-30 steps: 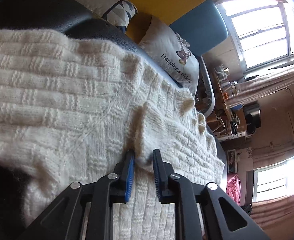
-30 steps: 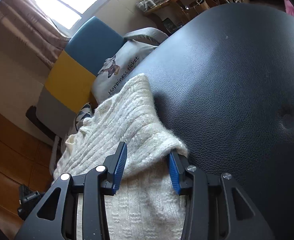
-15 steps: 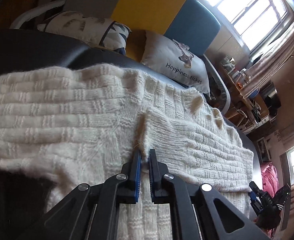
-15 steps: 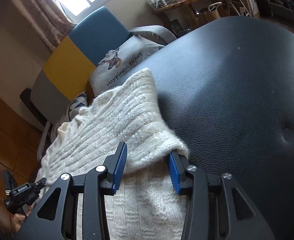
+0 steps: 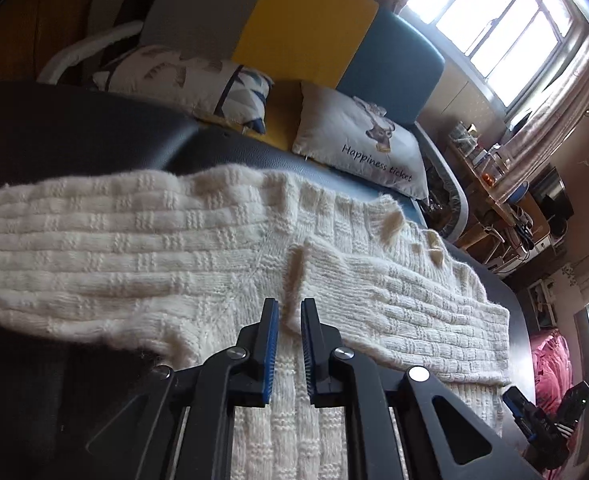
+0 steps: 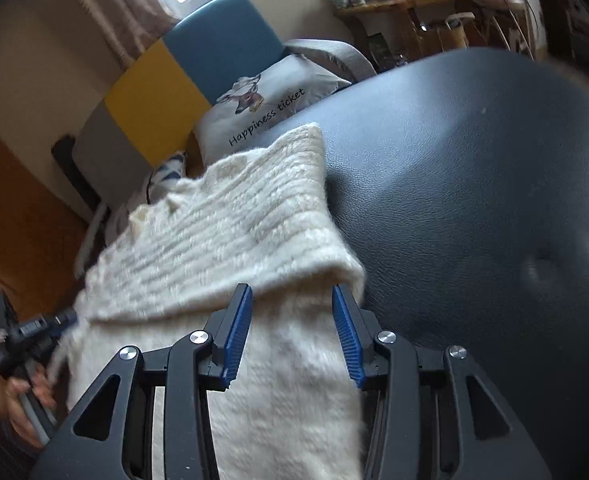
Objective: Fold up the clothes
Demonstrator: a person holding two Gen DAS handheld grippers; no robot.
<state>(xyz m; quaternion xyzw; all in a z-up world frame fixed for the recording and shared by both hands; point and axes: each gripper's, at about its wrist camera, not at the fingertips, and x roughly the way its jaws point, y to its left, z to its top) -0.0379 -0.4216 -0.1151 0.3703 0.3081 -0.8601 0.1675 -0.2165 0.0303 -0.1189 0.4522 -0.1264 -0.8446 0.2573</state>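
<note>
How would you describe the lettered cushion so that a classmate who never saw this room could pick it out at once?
Start at the sofa with grey, yellow and blue back panels, behind the black padded surface where the cream sweater lies. Two cushions lean against it. Choose the pale cushion under the blue panel, with a deer drawing and the words "Happiness ticket"; its neighbour has feather and triangle prints and no lettering.

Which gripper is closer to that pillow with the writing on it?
Hard to call. The left gripper sits mid-sweater; the right gripper grips its edge; the pillow lies beyond both.
</note>
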